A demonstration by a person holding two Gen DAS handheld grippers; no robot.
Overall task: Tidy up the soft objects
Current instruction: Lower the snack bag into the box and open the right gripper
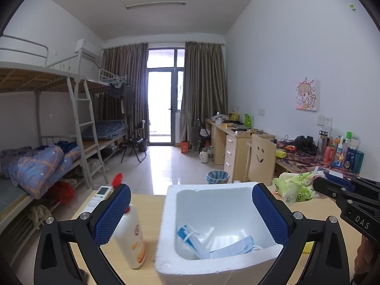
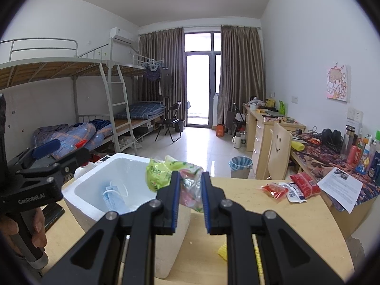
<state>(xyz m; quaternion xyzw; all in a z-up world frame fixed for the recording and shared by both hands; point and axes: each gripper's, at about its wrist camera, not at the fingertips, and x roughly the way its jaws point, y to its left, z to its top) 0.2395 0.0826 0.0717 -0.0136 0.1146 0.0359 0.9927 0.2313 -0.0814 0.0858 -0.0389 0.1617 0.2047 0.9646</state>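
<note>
The right gripper [image 2: 190, 198] is closed narrowly on a crumpled green and clear plastic bag [image 2: 166, 173], which bulges above the blue pads at the centre of the right wrist view, just over the right rim of the white foam box [image 2: 95, 178]. In the left wrist view the same bag [image 1: 294, 186] shows at middle right, in front of the right gripper's black body. The left gripper [image 1: 191, 213] is spread wide, its blue pads [image 1: 111, 213] flanking the foam box [image 1: 171, 237] at lower centre. Blue face masks [image 1: 228, 247] lie in the bottom of the box. A white bottle with an orange label [image 1: 133, 237] stands on the wooden bench [image 1: 147, 204] just left of the box, and a white remote control [image 1: 99, 196] lies behind it. Red snack packets [image 2: 292, 187] lie on the bench at middle right of the right wrist view.
</note>
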